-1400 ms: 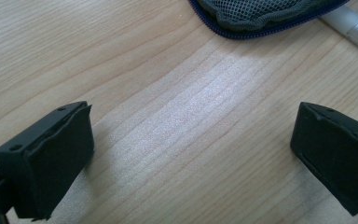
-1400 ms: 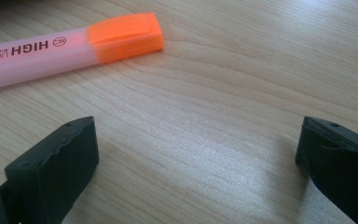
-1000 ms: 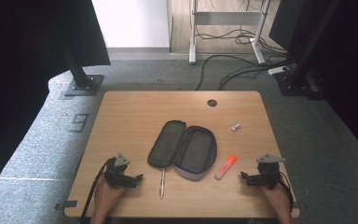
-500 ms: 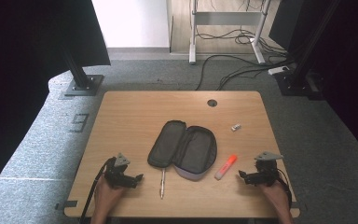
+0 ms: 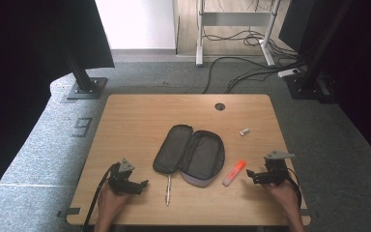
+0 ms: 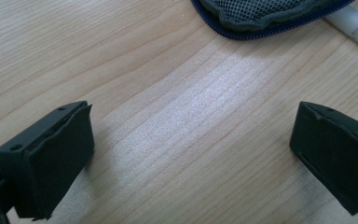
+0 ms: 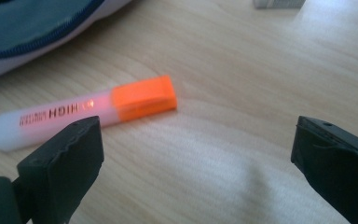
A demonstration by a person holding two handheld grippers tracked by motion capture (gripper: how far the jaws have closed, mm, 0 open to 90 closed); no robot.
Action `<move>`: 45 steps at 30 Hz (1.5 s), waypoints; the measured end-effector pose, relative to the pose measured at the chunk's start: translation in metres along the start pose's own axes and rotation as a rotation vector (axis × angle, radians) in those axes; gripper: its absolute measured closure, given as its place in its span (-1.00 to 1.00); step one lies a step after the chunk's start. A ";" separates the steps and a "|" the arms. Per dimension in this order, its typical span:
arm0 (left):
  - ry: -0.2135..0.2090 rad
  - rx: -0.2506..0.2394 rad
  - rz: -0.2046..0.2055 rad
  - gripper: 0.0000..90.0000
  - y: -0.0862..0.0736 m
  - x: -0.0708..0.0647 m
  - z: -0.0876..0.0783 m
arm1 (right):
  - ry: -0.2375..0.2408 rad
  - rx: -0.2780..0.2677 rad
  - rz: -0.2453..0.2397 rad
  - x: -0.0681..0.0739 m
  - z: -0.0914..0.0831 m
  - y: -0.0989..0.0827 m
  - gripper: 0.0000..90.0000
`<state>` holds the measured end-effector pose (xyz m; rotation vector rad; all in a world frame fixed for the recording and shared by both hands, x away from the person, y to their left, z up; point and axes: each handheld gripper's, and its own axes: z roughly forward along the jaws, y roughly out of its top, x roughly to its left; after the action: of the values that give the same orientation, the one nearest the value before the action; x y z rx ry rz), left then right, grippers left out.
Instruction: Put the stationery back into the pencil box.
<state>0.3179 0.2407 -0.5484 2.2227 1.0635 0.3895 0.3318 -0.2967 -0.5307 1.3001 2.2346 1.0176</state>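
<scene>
An open grey pencil case [image 5: 189,154] lies in the middle of the wooden table [image 5: 140,116]. A pen [image 5: 168,189] lies just in front of its left half, and its metal end [image 6: 354,25] shows at the top right of the left gripper view beside the case's mesh edge [image 6: 261,14]. An orange-capped highlighter [image 5: 234,173] [image 7: 88,111] lies right of the case. My left gripper [image 5: 136,185] [image 6: 191,158] rests open on bare wood, left of the pen. My right gripper [image 5: 252,176] [image 7: 196,168] stands open just right of the highlighter, nothing between its jaws.
A small white object [image 5: 244,131] [image 7: 279,3] lies on the table behind the right gripper. A round cable hole [image 5: 220,106] sits near the far edge. Stand feet and cables [image 5: 241,77] lie on the floor beyond the table.
The right gripper has shifted slightly along the front right of the table. The left gripper and the objects have stayed put.
</scene>
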 end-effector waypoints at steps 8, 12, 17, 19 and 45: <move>0.000 0.000 0.000 -1.00 0.000 0.000 0.000 | -0.005 -0.030 -0.016 0.000 0.000 0.021 -0.88; 0.000 0.000 0.000 -1.00 0.000 0.000 0.000 | -0.004 -0.048 -0.005 0.000 0.004 0.030 -0.86; 0.000 0.000 0.000 -1.00 0.000 0.000 0.000 | -0.003 -0.064 -0.007 -0.002 0.010 0.041 -0.74; 0.000 0.000 0.000 -1.00 0.000 0.000 0.000 | -0.013 -0.058 -0.012 -0.004 0.015 0.045 -0.72; 0.000 0.000 -0.001 -1.00 0.000 0.000 0.000 | -0.052 -0.032 0.012 -0.046 0.056 0.078 -0.39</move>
<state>0.3179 0.2406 -0.5484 2.2220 1.0641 0.3896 0.4363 -0.2886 -0.5130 1.3131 2.1664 1.0076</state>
